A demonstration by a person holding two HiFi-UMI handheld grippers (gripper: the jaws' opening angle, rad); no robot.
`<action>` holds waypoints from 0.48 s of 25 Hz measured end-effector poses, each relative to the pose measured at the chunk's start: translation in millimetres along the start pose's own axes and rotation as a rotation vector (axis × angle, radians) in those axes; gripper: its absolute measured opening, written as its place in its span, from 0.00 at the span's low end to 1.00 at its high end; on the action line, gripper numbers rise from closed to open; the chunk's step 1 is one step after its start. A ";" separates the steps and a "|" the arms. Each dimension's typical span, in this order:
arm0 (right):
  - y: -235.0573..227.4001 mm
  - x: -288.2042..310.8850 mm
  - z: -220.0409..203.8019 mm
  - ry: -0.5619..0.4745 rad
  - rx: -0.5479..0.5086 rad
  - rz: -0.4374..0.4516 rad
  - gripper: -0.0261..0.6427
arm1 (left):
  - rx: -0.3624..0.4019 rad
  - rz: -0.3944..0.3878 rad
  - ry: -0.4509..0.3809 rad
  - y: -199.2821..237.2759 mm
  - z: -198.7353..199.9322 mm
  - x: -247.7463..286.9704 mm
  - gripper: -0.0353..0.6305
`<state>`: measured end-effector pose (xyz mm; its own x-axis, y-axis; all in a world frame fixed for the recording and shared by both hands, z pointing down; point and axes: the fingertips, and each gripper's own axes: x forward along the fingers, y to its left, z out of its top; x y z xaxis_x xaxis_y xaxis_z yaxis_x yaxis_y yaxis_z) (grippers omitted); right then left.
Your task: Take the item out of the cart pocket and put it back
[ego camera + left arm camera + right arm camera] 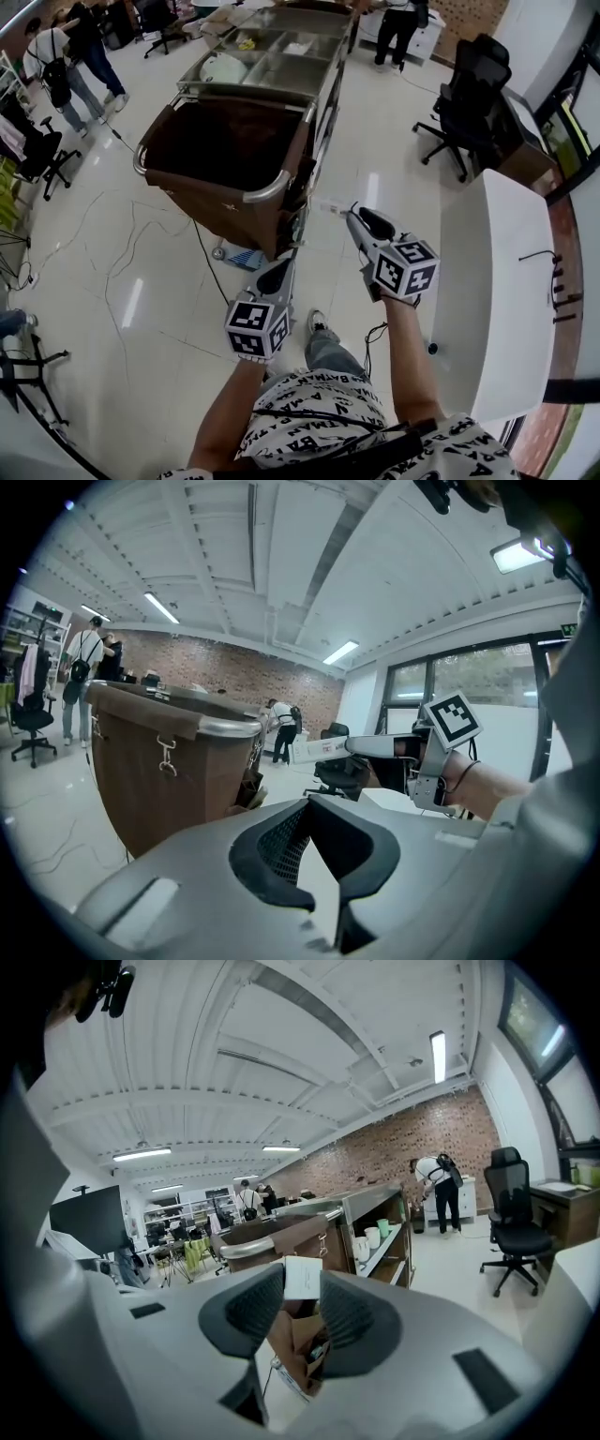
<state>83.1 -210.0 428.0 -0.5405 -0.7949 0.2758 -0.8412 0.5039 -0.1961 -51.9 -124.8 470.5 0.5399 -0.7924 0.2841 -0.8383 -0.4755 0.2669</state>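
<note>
The cart with its brown bag stands ahead of me on the left. My right gripper is shut on a small white box, held in the air just right of the cart's side. In the right gripper view the box sits clamped between the pads, above the brown side pocket. In the left gripper view the box sticks out of the right gripper. My left gripper hangs low beside the cart's near corner, its jaws shut with nothing in them.
A black office chair stands to the right and a white table runs along my right side. Metal trays top the cart's far half. People stand at the far left. Cables cross the floor on the left.
</note>
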 end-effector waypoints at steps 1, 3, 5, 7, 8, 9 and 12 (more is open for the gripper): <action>-9.0 7.8 1.9 0.004 -0.003 0.006 0.25 | 0.005 0.006 0.003 0.7 2.8 11.3 0.05; -26.9 23.6 4.7 0.012 -0.010 0.018 0.25 | 0.015 0.016 0.012 1.8 7.4 33.6 0.05; -45.5 40.9 6.8 0.026 -0.026 0.028 0.25 | 0.024 0.027 0.023 2.8 11.7 55.0 0.05; -63.0 60.6 8.3 0.046 -0.052 0.039 0.25 | 0.029 0.039 0.030 4.2 16.2 74.2 0.05; -70.7 71.2 8.4 0.060 -0.070 0.045 0.25 | 0.029 0.047 0.033 5.4 17.9 82.5 0.05; -77.6 82.5 8.0 0.075 -0.090 0.050 0.25 | 0.028 0.056 0.037 7.3 19.2 90.0 0.05; -92.9 116.7 3.6 0.124 -0.151 0.075 0.25 | 0.012 0.092 0.049 15.9 19.6 108.6 0.05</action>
<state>98.2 -350.8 475.1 -0.5917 -0.7105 0.3810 -0.7867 0.6122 -0.0800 -8.0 -225.8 487.5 0.4635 -0.8134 0.3515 -0.8851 -0.4063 0.2269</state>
